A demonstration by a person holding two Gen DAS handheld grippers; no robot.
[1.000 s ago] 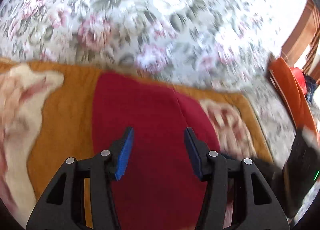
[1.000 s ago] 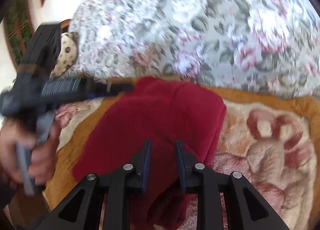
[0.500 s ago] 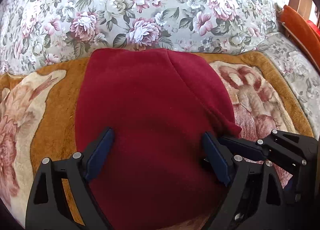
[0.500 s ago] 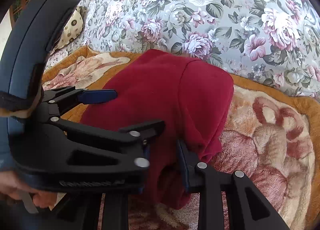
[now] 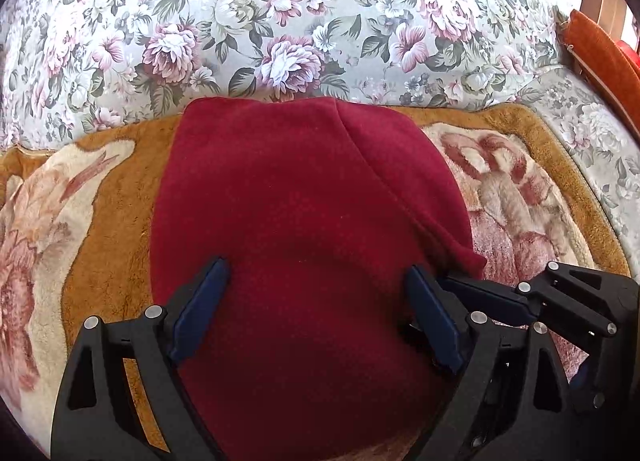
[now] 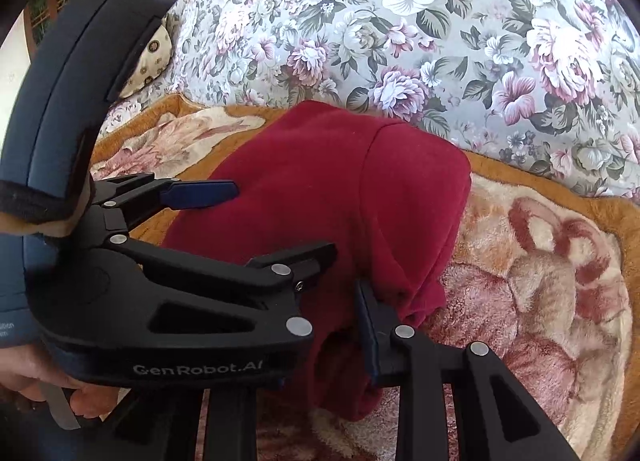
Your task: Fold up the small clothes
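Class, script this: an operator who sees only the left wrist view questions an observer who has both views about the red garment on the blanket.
Operator: Has the right tool caught the red garment?
Observer: In the right wrist view, cloth bunches against its one visible pad. The other pad is hidden.
Operator: Is a person in shot?
Observer: Yes, a hand shows at the lower left edge.
Operator: Anything past the blanket's left end?
Observer: A spotted cushion rests against the floral cover.
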